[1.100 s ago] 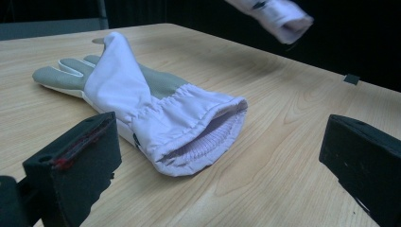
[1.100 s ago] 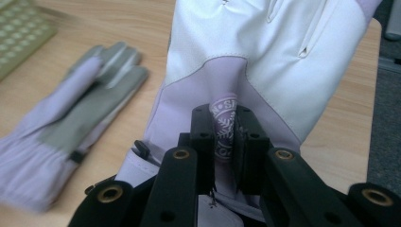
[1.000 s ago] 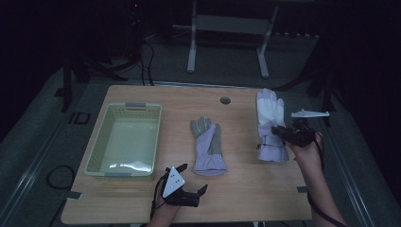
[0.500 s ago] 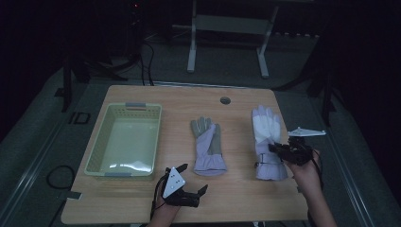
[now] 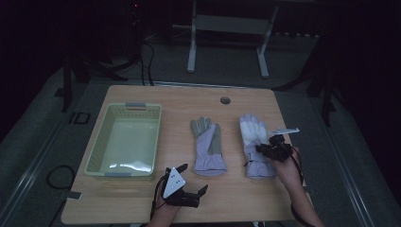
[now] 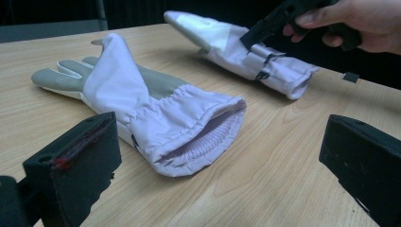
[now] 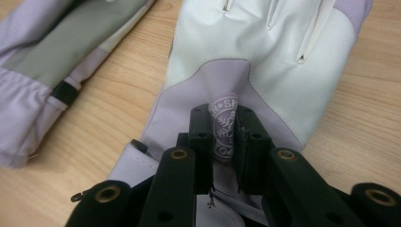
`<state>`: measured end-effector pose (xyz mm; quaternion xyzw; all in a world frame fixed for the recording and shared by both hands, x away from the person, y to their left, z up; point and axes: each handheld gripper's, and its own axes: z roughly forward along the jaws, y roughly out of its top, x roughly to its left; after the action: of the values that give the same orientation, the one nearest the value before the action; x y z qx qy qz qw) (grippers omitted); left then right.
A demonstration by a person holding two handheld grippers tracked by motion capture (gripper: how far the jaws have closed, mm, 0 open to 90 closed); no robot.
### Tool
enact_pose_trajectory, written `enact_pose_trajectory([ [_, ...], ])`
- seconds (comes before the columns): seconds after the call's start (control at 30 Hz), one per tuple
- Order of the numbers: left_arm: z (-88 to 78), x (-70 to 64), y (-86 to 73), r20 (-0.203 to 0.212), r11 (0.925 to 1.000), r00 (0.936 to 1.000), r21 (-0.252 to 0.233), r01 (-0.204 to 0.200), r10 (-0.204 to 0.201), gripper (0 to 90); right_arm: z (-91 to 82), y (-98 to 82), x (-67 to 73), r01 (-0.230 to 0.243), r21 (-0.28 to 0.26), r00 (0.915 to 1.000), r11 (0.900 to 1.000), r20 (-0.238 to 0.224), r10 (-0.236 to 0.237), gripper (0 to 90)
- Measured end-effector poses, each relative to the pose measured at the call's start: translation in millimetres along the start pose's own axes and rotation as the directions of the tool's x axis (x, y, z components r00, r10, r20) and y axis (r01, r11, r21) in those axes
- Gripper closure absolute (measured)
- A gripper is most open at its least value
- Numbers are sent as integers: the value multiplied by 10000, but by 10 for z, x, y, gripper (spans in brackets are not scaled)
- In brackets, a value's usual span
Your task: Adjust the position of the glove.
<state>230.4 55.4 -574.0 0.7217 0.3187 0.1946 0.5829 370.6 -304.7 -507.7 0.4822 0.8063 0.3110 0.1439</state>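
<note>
Lilac fabric on the back of the right-hand glove [image 7: 246,71] is pinched into a raised fold between the fingers [image 7: 203,137] of the right gripper [image 5: 270,149], which are pressed almost together on it. This glove lies flat on the tabletop [image 5: 142,208], beside the other glove [image 5: 207,144], with the pale green basket [image 5: 97,156] well apart to the left. The step in hand is judged to be lifting the pinched glove. It would be done well if the pinch is kept firm, since only a thin fold is caught and could slip out, and if the glove is raised clear before being carried across. The left gripper [image 5: 182,191] rests near the tabletop's front edge, its fingers [image 6: 71,165] spread wide and empty, facing the other glove's cuff.
</note>
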Motion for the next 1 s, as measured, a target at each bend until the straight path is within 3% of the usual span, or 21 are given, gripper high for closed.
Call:
enact_pose_trajectory([
  [0.37, 0, 0, 0, 34, 10000, 10000, 5, -12, 12, 0, 225, -38, -21, -60, 151, 9997, 9999, 217, 57, 706],
  [0.53, 0, 1, 0, 39, 10000, 10000, 6, -9, 9, 0, 186, -7, -15, 179, -103, 9997, 9998, 190, -177, 678],
  [0.63, 0, 3, 0, 43, 10000, 10000, 19, -7, 7, 0, 124, 5, -25, 528, -400, 9985, 9978, 183, -521, 629],
  [0.77, 0, 2, 0, 58, 10000, 10000, 11, -3, 3, 0, 118, -59, -35, 989, -351, 9949, 9945, 215, -982, 581],
  [0.87, 1, 0, 0, 49, 10000, 10000, 1, 13, -13, 0, 132, -106, -59, 900, -342, 9959, 9954, 158, -895, 574],
  [0.9, 2, 2, 0, 42, 10000, 10000, 8, 15, -15, 0, 201, -156, -66, 874, -8, 9959, 9962, 236, -874, 554],
  [0.93, 2, 2, 0, 42, 10000, 10000, 8, 15, -15, 0, 201, -156, -66, 874, -8, 9959, 9962, 236, -874, 554],
  [1.0, 1, 1, 1, 37, 10000, 10000, 15, 3, -3, 0, 249, -172, -118, 629, 50, 9980, 9980, -78, -628, 559],
])
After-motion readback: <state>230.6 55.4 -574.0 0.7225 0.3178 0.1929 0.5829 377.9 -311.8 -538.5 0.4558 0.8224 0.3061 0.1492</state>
